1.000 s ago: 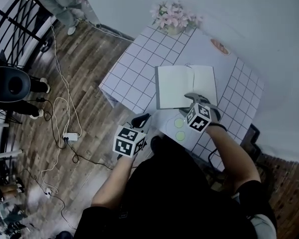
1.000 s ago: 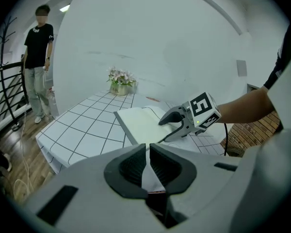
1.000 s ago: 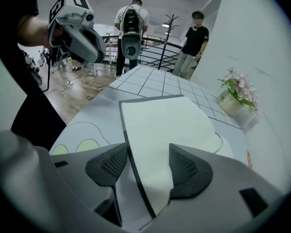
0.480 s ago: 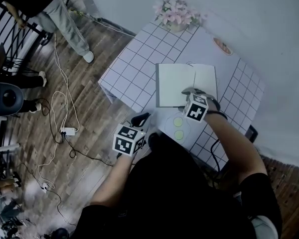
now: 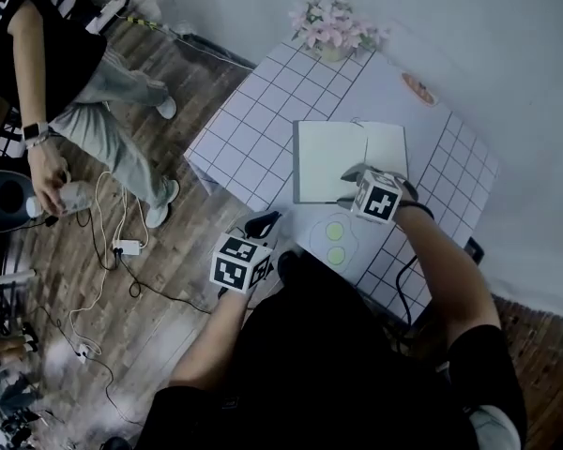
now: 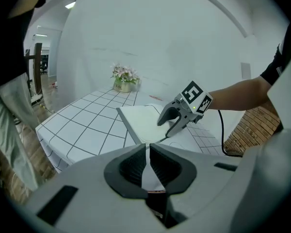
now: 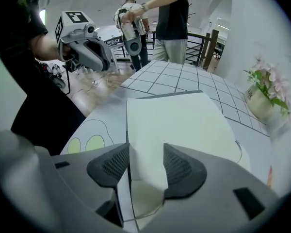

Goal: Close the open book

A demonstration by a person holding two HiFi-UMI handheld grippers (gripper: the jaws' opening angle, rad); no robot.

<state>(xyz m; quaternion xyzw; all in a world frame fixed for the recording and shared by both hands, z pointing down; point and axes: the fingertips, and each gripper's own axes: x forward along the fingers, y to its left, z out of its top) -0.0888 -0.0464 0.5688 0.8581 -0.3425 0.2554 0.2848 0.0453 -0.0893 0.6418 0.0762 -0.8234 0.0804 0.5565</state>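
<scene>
Book point(image 5: 349, 161) lies open and flat on the table point(image 5: 249, 134), white pages up, a little back from the near edge. The right gripper point(image 7: 146, 150) points steeply down at the near edge of the book, on its right half. Its jaws stand wide apart and have just been closing a little. The edge of the page is between them, but the pads do not press on it, so this gripper holds nothing.

The left gripper point(image 6: 149, 148) hangs off the near left side of the table, well apart from the book. Its jaws are almost together, with only a thin slit between them and nothing inside.

Compared with one second ago, the book has stayed in the same place and is open as before. Both grippers are at about the same places. A person point(image 5: 56, 64) in a black shirt and light trousers has come nearer on the floor point(image 5: 169, 242) at the left.
</scene>
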